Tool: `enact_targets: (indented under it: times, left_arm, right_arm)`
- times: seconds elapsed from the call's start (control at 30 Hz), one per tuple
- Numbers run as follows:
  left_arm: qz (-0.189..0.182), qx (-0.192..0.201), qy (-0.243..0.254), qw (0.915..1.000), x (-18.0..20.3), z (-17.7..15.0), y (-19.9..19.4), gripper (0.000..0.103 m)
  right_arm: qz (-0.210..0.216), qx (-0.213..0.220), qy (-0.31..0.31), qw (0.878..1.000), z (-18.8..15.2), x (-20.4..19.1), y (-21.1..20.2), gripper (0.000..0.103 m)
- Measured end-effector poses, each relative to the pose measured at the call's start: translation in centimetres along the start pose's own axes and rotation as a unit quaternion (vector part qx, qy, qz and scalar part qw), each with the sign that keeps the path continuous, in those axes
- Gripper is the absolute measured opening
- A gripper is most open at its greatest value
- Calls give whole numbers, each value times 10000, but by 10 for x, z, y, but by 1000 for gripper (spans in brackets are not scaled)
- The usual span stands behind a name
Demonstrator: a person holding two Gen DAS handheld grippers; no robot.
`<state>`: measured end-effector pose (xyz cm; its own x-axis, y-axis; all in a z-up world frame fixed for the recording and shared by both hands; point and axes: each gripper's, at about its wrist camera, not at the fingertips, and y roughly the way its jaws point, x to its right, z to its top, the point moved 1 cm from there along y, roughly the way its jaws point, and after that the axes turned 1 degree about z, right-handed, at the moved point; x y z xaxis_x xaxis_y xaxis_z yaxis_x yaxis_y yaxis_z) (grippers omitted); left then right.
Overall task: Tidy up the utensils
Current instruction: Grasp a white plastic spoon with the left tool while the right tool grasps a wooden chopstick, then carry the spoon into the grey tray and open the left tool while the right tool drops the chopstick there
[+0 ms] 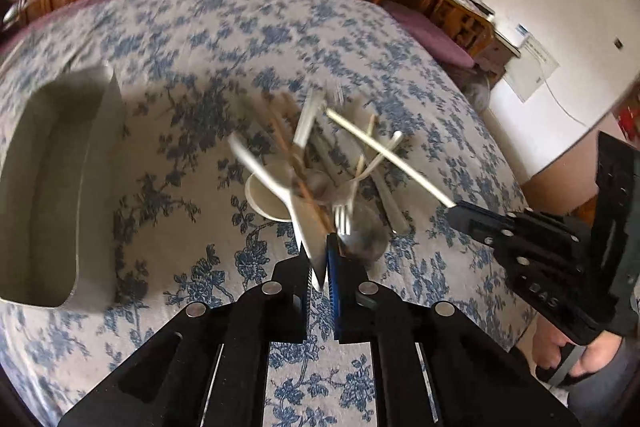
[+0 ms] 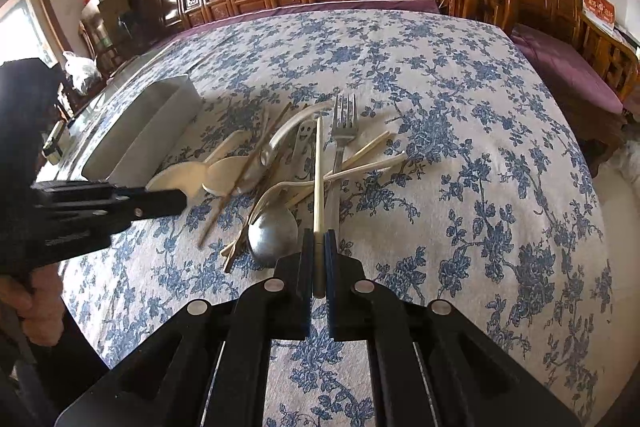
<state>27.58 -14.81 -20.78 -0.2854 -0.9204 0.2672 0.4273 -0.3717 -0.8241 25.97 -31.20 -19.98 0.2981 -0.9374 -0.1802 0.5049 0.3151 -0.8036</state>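
- Two grippers work a heap of utensils (image 2: 304,167) on a floral cloth (image 2: 460,147), a white tray (image 2: 160,115) waiting at the far left.
- Left gripper (image 1: 319,267) is clamped on the tip of a cream spoon (image 2: 176,181); the hold looks shallow, so the spoon could pivot or drop.
- Right gripper (image 2: 318,259) is pinched on one pale chopstick (image 2: 318,179), which juts across the heap.
- Risk: the long chopstick may sweep the fork (image 2: 344,131) or the steel spoon (image 2: 272,233) aside, or slide from the pads.

Floral-clothed table (image 2: 460,131): white tray (image 2: 144,131), heap of utensils (image 2: 280,167) alongside.
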Motion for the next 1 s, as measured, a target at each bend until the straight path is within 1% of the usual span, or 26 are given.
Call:
enact_targets:
  times: [0.2,0.37,0.57,0.8,1.0]
  left_arm:
    - [147,77,324,9993,-2,2,-16,4]
    - [187,216,463,9985,-7,8,-34,4]
    - [180,405,483,9979,-25,18,-57,4]
    - [265,457,476,9975,-50,27,-77,4]
    - [347,532,454,9969,-73,32,-97,4]
  right_arm:
    - [-47,51,-63,10000,-1,-11,-7,6]
    - [-64,113,-88,9999,2,-21,-13,6]
    - [-62,168,-163,9997,9,-37,-14,6]
    - [5,277,-220,9994,24,-60,-16,6]
    - [139,319,-338,9988,35,-88,-12,6]
